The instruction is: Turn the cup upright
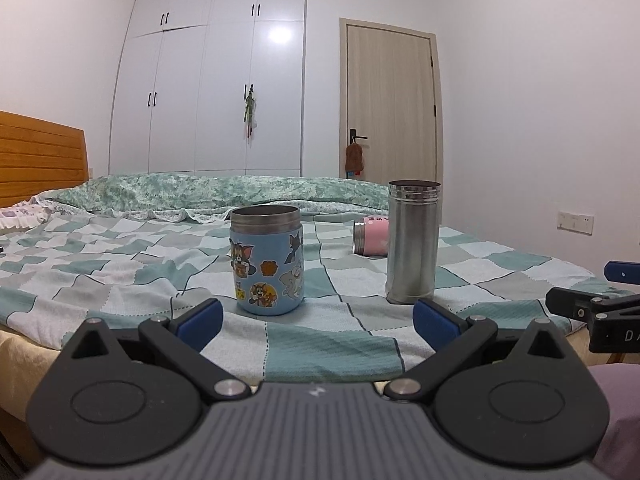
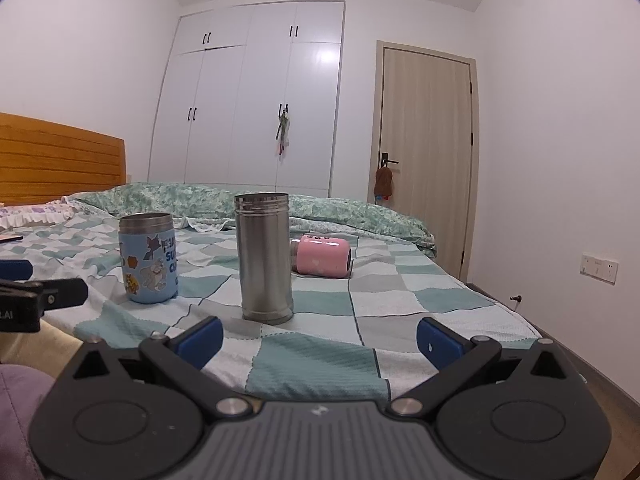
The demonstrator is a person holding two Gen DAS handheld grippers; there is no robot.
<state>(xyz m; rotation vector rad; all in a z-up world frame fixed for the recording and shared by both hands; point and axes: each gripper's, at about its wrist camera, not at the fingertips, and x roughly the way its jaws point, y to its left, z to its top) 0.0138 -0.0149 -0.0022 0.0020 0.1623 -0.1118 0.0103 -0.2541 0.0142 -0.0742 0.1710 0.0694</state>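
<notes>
A pink cup (image 2: 322,259) lies on its side on the checked bedspread (image 2: 320,356), behind a tall steel cup (image 2: 264,258) that stands upright. It also shows in the left wrist view (image 1: 370,236), partly hidden by the steel cup (image 1: 412,242). A blue cartoon cup (image 1: 267,260) stands upright to the left, also in the right wrist view (image 2: 148,258). My left gripper (image 1: 318,320) is open and empty at the bed's near edge. My right gripper (image 2: 320,338) is open and empty too, well short of the cups.
A green floral quilt (image 2: 240,200) is bunched behind the cups. A wooden headboard (image 1: 40,156) is at the left. A white wardrobe (image 1: 208,80) and a closed door (image 2: 426,152) stand beyond the bed. The bed's right edge drops to the floor (image 2: 612,392).
</notes>
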